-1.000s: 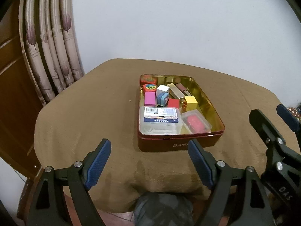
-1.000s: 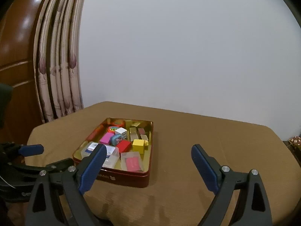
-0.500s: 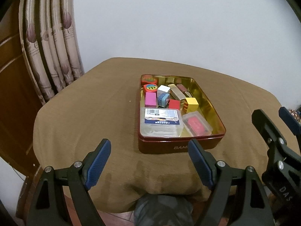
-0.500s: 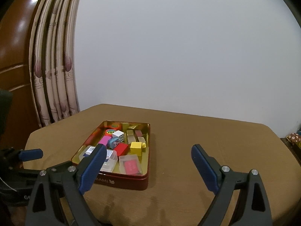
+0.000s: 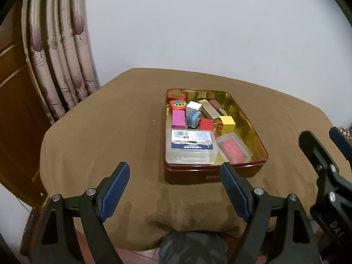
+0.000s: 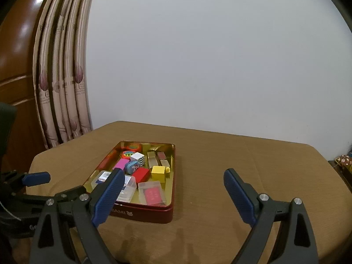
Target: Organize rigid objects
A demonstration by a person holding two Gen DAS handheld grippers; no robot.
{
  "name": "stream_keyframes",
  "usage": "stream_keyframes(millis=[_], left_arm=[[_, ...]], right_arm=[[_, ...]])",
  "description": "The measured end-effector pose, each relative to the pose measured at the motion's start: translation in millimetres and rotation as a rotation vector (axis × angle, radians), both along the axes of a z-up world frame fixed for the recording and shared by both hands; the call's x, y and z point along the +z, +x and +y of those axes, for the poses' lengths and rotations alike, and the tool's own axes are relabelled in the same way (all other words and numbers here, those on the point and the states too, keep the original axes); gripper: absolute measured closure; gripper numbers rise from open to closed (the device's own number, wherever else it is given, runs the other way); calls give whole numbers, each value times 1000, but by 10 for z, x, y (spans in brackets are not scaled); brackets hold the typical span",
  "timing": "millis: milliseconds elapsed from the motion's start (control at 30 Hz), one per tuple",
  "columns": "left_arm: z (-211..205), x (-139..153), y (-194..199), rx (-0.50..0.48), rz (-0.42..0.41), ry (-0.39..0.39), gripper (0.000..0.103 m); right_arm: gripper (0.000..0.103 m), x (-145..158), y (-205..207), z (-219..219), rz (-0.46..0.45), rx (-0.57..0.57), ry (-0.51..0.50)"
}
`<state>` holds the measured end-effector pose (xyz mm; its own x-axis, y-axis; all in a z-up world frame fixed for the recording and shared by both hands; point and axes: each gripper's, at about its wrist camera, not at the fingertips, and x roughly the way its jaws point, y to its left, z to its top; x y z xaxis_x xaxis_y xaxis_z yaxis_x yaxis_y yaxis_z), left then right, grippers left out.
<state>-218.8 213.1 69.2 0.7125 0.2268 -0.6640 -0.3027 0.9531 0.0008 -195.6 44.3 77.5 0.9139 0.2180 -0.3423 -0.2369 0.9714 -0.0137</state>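
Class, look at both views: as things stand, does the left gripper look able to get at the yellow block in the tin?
Probably yes. The left gripper is open and empty, short of the tin; the yellow block stands uncovered with bare floor on its right, though the red block crowds its left.

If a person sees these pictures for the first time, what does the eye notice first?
First, the red tin with its shiny gold inside, on the brown tablecloth, packed with small bright blocks such as a yellow cube. Next, the open left gripper and right gripper, both empty, near the table's front edge.
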Motion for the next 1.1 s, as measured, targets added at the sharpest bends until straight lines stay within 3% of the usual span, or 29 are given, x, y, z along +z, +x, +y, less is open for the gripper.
stream_keyframes(millis=[100,267,433,600,1100], left_arm=[[20,10,23,6,-3,0,13],[5,6,40,8,-16,17,8],[5,-25,53,-8,-23,18,9],[55,-64,86,-9,-4,-1,17],[-25,25,30,-34,-22,19,17]], right_arm=[[9,-7,-3,-6,0,0,2],[9,-40,26,-16,12,3,4],[9,-57,29,-16,18,4,3],[9,-56,14,-25,18,2,6],[9,-43,13,-57,34,13,4]])
